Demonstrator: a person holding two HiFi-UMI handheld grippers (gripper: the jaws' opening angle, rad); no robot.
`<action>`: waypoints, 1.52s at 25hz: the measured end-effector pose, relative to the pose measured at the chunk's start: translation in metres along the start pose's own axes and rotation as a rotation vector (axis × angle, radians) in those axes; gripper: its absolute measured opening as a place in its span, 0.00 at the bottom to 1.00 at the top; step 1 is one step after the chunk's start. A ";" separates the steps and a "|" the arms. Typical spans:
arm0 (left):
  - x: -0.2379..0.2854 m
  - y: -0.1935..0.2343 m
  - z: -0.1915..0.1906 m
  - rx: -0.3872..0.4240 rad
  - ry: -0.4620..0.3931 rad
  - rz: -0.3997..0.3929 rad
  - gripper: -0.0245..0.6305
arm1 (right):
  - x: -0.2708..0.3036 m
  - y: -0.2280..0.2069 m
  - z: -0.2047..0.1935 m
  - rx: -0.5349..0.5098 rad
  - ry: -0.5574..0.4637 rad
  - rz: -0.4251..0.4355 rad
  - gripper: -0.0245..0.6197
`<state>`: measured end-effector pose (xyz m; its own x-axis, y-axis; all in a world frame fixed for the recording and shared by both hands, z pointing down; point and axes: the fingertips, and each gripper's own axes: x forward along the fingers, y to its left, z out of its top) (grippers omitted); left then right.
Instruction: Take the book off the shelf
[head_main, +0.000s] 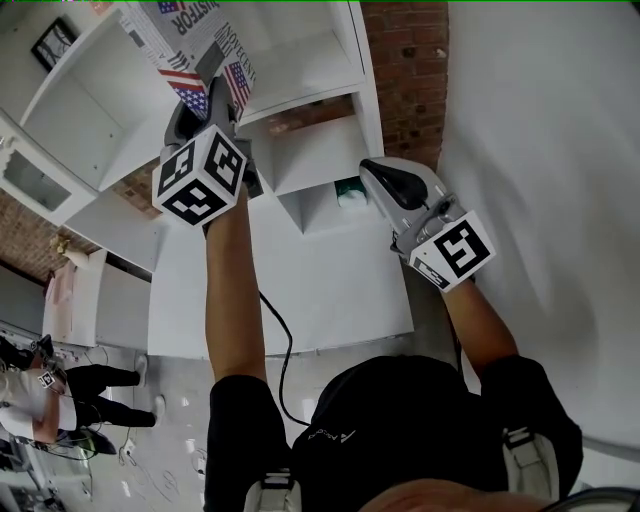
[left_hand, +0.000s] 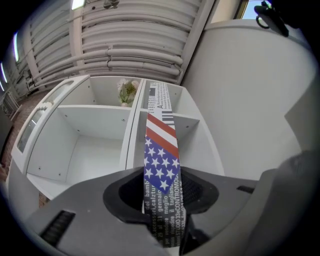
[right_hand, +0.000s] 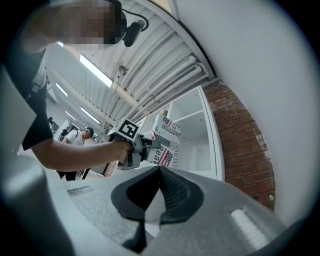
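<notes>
One book is clamped by the left gripper; the right gripper is closed, empty. Straight pulling off the shelf is advised.

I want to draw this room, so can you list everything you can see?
book: one, stars-and-stripes cover with print, held up in front of the shelving
shelving unit: one, white, open compartments, ahead of the person
flowers: one bunch, pale, upper compartment
small object: one, green and white, lower compartment; cannot tell what
picture frame: one, dark, far upper left
brick wall: one, red-brown, beside the shelving
cable: one, black, under the left arm
bystander: one, black trousers, lower left
left gripper: grey, shut on the book
right gripper: grey, shut, empty
</notes>
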<state>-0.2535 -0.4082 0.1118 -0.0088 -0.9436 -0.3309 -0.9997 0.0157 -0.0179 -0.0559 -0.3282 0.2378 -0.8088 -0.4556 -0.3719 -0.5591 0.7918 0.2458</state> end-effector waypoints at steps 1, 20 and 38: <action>-0.008 -0.001 0.002 -0.005 -0.010 -0.014 0.27 | 0.001 0.002 0.001 0.001 -0.002 0.001 0.04; -0.192 -0.048 -0.034 -0.043 -0.155 -0.170 0.27 | -0.045 0.027 -0.033 0.046 -0.042 -0.068 0.04; -0.191 -0.049 -0.033 -0.090 -0.128 -0.176 0.27 | -0.030 0.022 -0.022 0.032 0.026 -0.084 0.04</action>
<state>-0.2034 -0.2397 0.2069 0.1632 -0.8796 -0.4468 -0.9836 -0.1805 -0.0038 -0.0480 -0.3062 0.2741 -0.7637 -0.5314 -0.3666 -0.6197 0.7625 0.1858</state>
